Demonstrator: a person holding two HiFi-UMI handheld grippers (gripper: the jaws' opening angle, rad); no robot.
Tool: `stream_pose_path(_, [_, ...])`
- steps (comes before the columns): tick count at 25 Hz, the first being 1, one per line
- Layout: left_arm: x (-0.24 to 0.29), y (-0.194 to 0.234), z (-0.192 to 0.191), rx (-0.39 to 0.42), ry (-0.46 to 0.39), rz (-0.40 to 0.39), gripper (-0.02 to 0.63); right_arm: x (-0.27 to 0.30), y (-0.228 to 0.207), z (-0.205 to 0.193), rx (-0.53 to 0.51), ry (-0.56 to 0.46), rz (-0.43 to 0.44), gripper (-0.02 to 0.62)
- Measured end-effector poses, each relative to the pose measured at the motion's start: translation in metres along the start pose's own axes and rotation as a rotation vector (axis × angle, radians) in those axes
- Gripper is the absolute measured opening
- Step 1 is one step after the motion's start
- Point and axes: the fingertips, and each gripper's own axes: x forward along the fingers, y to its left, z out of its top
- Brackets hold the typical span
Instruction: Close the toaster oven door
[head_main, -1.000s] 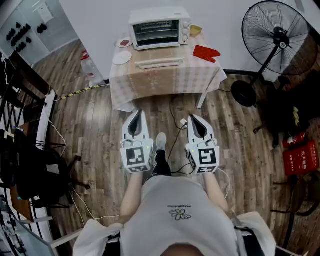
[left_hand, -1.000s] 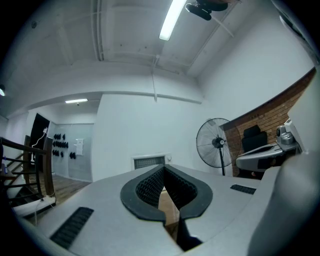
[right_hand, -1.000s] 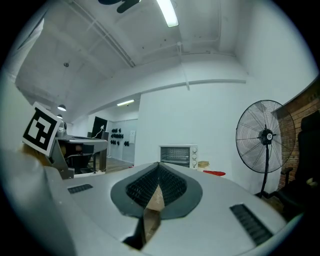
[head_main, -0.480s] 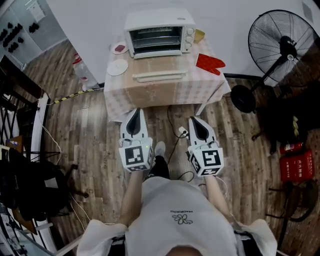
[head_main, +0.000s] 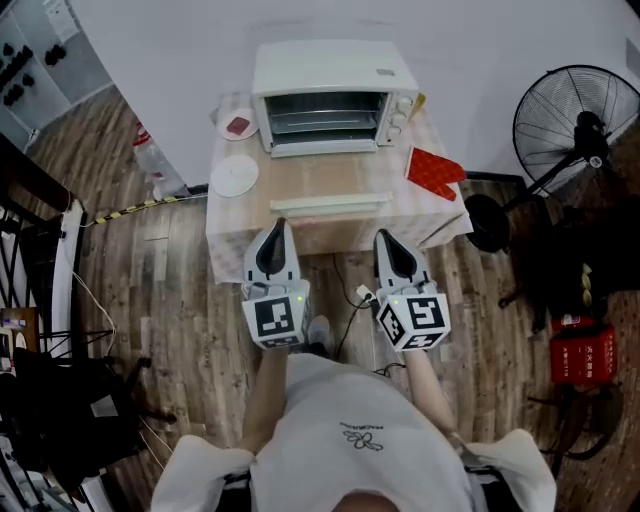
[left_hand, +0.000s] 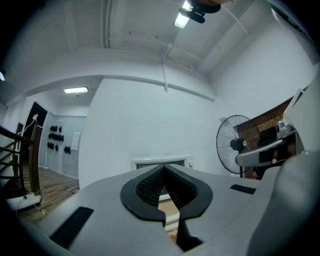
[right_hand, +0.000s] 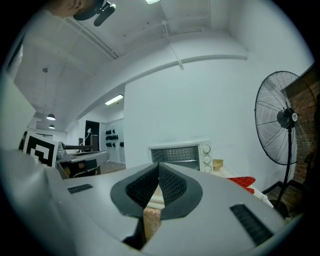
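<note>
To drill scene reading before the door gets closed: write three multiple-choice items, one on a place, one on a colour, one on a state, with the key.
1. Where is the red oven mitt? A. On the table, right of the toaster oven in the head view. B. On the floor. C. Inside the oven.
2. The toaster oven's casing is: A. black. B. white. C. red.
3. The oven door is: A. shut. B. folded down open. C. missing.
Key: A, it lies on the table beside the oven; B, its top is white; B, the oven's inside shows behind the lowered door.
</note>
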Motion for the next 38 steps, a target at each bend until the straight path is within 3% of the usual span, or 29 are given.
stream_pose_path(6, [0.062, 0.03, 0.007, -0.011, -0.024, 0.002, 0.015, 0.068, -0.022, 0.011, 0.024, -0.014, -0.046, 0.009])
stream_pose_path(10, [0.079, 0.031, -0.009, 0.018, 0.034, -0.012, 0.014, 0.087, -0.044, 0.004, 0.047, 0.001, -0.073, 0.009])
stream_pose_path(13, [0.09, 0.035, -0.009, 0.016, 0.033, 0.021, 0.014, 0.1, -0.059, -0.001, 0.103, 0.004, -0.084, 0.009])
stream_pose_path(19, [0.104, 0.028, 0.0, 0.051, -0.015, 0.054, 0.015, 0.104, -0.064, -0.01, 0.175, 0.001, -0.012, 0.009])
stream_pose_path(23, [0.109, 0.028, 0.004, 0.016, -0.034, 0.097, 0.015, 0.104, -0.059, -0.016, 0.184, 0.001, 0.057, 0.009])
stream_pose_path(31, [0.118, 0.018, 0.003, 0.025, -0.03, 0.094, 0.015, 0.104, -0.079, -0.024, 0.222, 0.013, 0.023, 0.009])
stream_pose_path(34, [0.124, 0.01, 0.0, 0.029, -0.024, 0.072, 0.015, 0.106, -0.084, -0.033, 0.305, 0.033, 0.055, 0.011])
stream_pose_path(36, [0.127, 0.003, 0.0, 0.024, -0.022, 0.058, 0.015, 0.106, -0.089, -0.037, 0.384, 0.025, 0.071, 0.074])
stream_pose_path(38, [0.131, -0.004, -0.001, 0.022, -0.019, 0.039, 0.015, 0.105, -0.097, -0.041, 0.468, 0.005, 0.066, 0.093])
